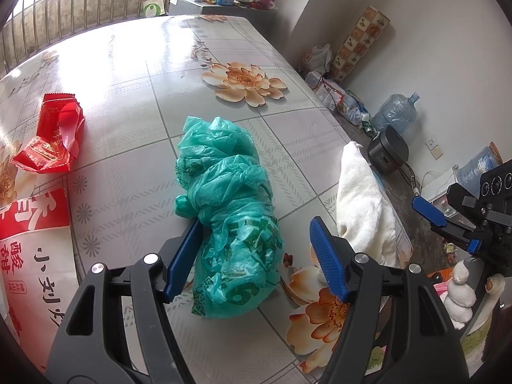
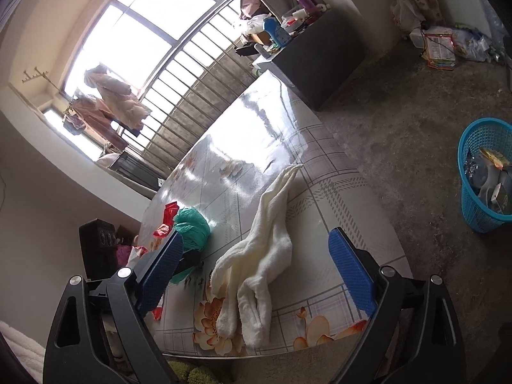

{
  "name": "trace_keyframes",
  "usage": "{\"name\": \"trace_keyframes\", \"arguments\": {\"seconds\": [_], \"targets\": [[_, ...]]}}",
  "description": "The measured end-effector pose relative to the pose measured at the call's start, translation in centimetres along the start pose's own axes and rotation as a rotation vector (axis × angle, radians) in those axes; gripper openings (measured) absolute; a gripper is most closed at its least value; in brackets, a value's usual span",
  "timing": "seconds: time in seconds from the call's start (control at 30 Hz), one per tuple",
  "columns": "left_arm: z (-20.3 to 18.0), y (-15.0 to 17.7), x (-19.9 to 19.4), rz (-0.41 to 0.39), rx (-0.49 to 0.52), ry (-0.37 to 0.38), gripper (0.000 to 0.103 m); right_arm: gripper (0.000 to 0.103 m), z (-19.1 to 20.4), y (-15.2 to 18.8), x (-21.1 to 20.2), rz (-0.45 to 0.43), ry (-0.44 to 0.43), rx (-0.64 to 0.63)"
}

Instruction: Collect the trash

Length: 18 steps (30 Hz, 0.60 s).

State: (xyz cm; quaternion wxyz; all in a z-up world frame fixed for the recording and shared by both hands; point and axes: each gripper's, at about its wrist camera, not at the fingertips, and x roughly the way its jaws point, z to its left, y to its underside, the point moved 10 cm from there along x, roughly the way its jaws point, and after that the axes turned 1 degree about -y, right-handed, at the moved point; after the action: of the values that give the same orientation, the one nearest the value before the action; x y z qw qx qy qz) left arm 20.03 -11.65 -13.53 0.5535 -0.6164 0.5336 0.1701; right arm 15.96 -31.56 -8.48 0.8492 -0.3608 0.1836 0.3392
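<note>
My L claw [image 1: 256,256] sits low over the table [image 1: 134,102], fingers spread w/ the green bag [image 1: 230,211] between them. L finger [image 1: 184,257] touches the bag's side; R finger [image 1: 328,260] stands clear of it, so no pinch. Bag is knotted and crumpled, lying lengthwise mid-table on the flowered cloth. Red wrapper [image 1: 54,134] lies well off to the bag's left, near the table's edge. A big red & white sack [image 1: 35,256] is at the near-left corner. White towel [image 1: 364,204] lies along the right edge, near the bag but apart.

My R claw [image 2: 256,272] hangs above the near table edge, fingers wide apart, nothing between the pads; the towel [image 2: 262,252] shows below and beyond them, not touched. From the L cam the R claw [image 1: 444,227] shows off the table's right side. Blue basket [image 2: 470,198] stands on the floor, well right of the table, w/ bits of trash already inside. Green bag [image 2: 192,227] & red wrapper [image 2: 168,219] show at far left there.
</note>
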Motion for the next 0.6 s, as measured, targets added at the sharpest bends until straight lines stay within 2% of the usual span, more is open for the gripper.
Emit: {"name": "trace_keyframes", "arguments": {"seconds": [0.13,0.3,0.33,0.4,0.43,0.5,0.6], "targets": [[0.1,-0.1,0.1,0.002,0.009,-0.019,0.064,0.068,-0.3,1.4,1.3,0.045,0.119,-0.091],[0.6,-0.3,0.2,0.0,0.017,-0.056,0.043,0.049,0.0,2.5,3.2,0.088,0.228,-0.205],[0.7,-0.3,0.2,0.001,0.015,-0.057,0.041,0.047,0.1,2.6,3.5,0.093,0.244,-0.223],[1.0,-0.5,0.2,-0.002,0.013,-0.056,0.04,0.036,0.3,2.6,3.9,0.1,0.285,-0.259],[1.1,-0.6,0.2,-0.005,0.016,-0.06,0.039,0.033,0.3,2.6,4.0,0.101,0.295,-0.269],[1.2,-0.8,0.1,-0.015,0.029,-0.067,0.038,0.014,0.4,2.8,4.1,0.112,0.282,-0.262],[0.8,-1.2,-0.5,-0.039,0.05,-0.071,0.038,0.009,0.8,2.7,3.5,0.1,0.221,-0.215]]}}
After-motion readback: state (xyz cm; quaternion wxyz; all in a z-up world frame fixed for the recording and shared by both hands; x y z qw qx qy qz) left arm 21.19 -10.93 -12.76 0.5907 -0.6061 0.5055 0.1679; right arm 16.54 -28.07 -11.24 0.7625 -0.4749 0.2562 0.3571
